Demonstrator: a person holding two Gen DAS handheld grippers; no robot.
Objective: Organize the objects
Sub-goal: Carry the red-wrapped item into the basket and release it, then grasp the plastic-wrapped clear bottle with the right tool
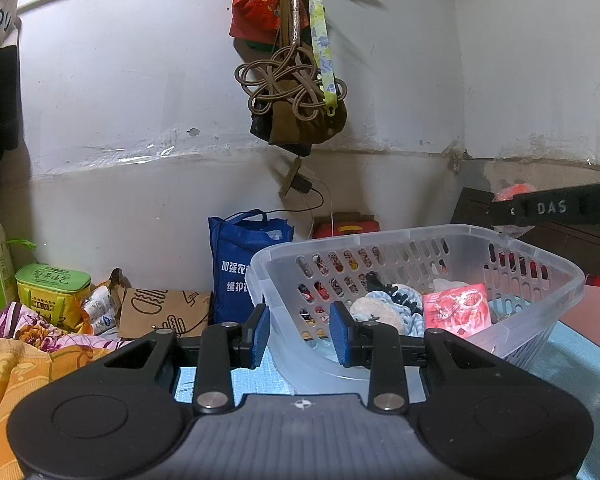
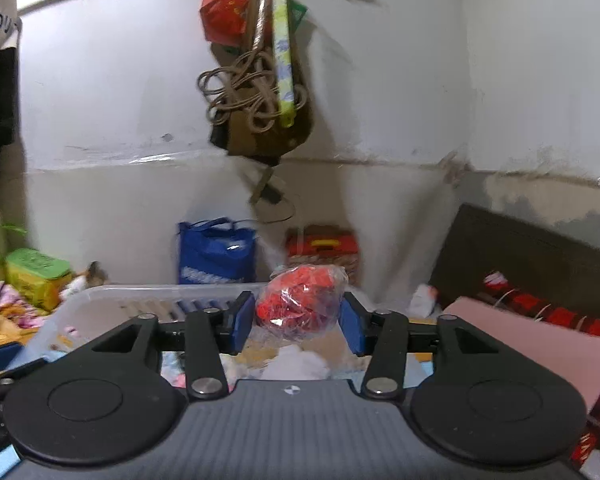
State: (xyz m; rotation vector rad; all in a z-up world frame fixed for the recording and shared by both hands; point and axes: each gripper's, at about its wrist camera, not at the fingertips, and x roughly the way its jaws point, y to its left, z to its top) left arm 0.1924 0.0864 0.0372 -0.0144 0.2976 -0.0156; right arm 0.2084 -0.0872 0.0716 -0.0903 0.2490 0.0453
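A clear plastic basket (image 1: 548, 268) stands on a light blue surface. It holds a red snack packet (image 1: 458, 308), a blue and white cloth (image 1: 404, 304) and a black hair clip (image 1: 380, 284). My left gripper (image 1: 298, 332) is open, its blue pads straddling the basket's near left wall. My right gripper (image 2: 296, 320) is shut on a clear bag of red stuff (image 2: 300, 300) and holds it above the basket (image 2: 112, 300). In the left wrist view the right gripper (image 1: 556, 208) shows at the right edge above the basket's rim, with the red bag (image 1: 514, 192) beside it.
A blue tote bag (image 1: 240, 260) and a red box (image 1: 348, 228) stand against the wall behind the basket. A green and yellow box (image 1: 52, 292), a brown paper bag (image 1: 160, 312) and patterned bedding (image 1: 28, 360) lie at left. A pink board (image 2: 532, 344) is at right. Bags hang overhead (image 1: 292, 80).
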